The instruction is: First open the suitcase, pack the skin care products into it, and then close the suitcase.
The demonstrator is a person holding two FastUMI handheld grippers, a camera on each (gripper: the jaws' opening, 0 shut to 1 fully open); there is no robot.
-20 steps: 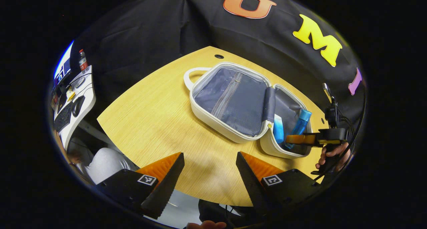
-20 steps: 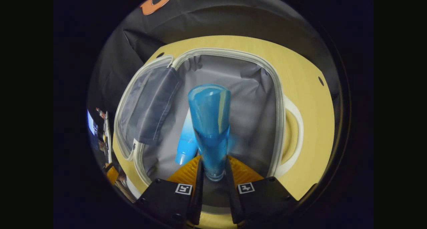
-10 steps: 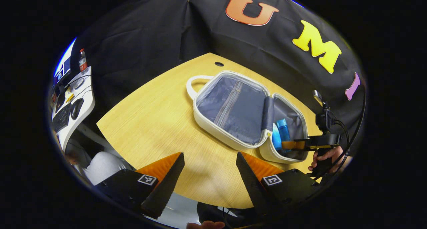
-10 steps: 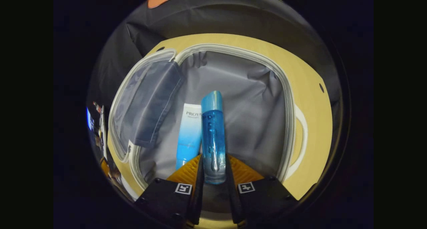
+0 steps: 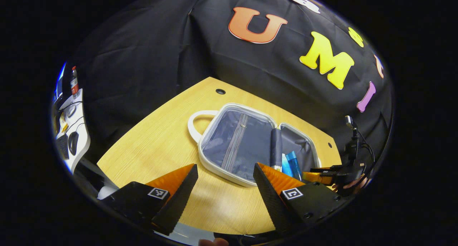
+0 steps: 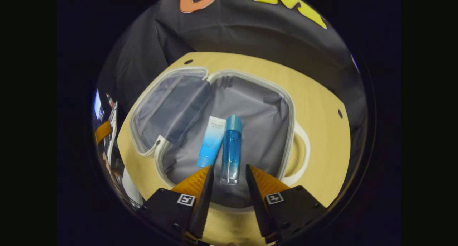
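The blue bottle [image 6: 230, 149] lies in the open suitcase [image 6: 291, 124] beside the tube [image 6: 212, 141], its long axis running straight ahead from the open, empty right tongs [image 6: 228, 174], while the open left tongs [image 5: 225, 174] hover over the surface [image 5: 157, 145], nearer the lid.

Glossy bottle [image 6: 230, 149] (matt cloth lining [image 6: 257, 124])

The white-and-blue tube [image 6: 212, 141] lying in the open suitcase [image 6: 250, 102] carries a short line of print near its white far end, too small and blurred to read. Each gripper finger bears a square black-and-white coded marker [image 6: 186, 199], a pattern without letters. No other lettering is legible on the things here.
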